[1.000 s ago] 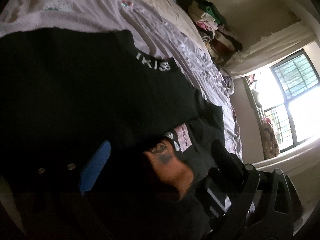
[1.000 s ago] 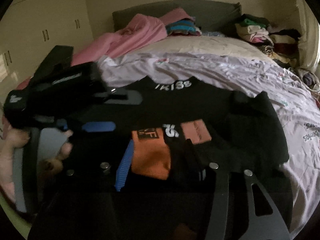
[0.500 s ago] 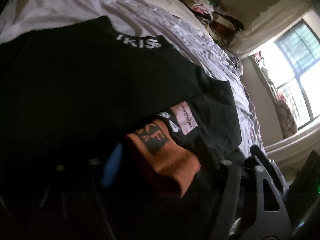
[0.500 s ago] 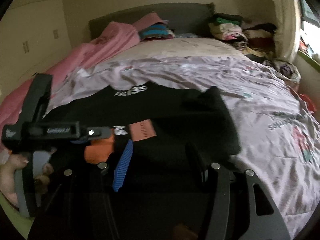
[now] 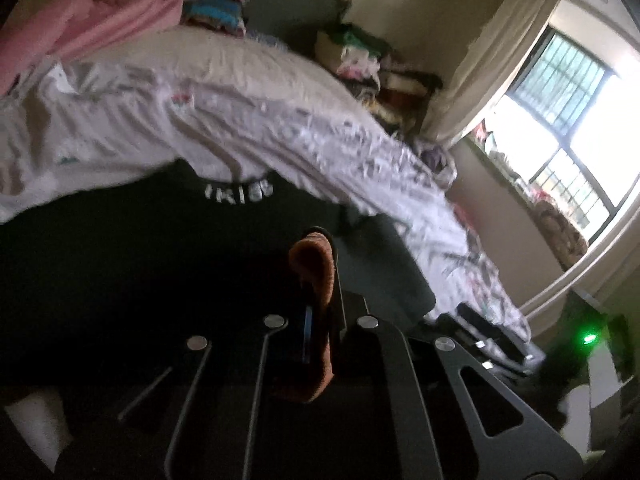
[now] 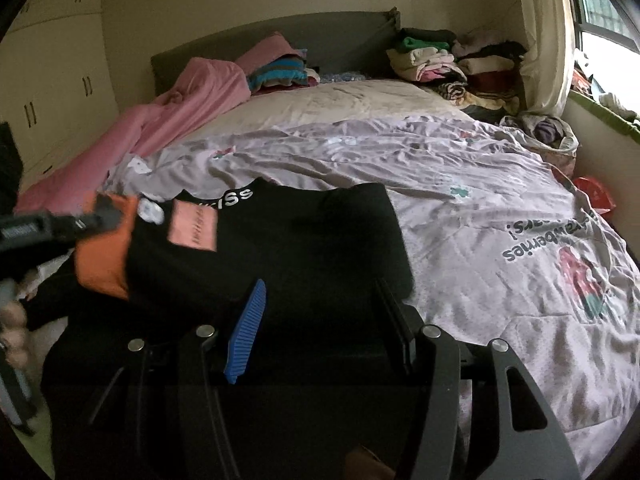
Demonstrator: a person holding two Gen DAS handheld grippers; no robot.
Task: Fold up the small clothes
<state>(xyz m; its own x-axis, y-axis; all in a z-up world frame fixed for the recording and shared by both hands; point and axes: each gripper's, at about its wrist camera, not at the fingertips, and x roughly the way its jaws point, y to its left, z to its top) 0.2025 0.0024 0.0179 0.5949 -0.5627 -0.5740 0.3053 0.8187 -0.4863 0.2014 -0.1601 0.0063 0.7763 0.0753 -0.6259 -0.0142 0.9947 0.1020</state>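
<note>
item: black garment [image 6: 280, 248], white lettering on its collar band, orange cuff [image 6: 105, 256]. location: near edge of the bed [image 6: 480, 216], left half, on the lilac printed sheet. orientation: collar toward the headboard; long axis roughly across the bed. left hand-held gripper [image 5: 320, 280]: pressed together, pinching the orange cuff, raised off the garment. right hand-held gripper [image 6: 320, 312]: half spread over the black cloth at the near edge; cannot tell if gripping. folded clothes pile [image 6: 452, 64]: far right corner.
</note>
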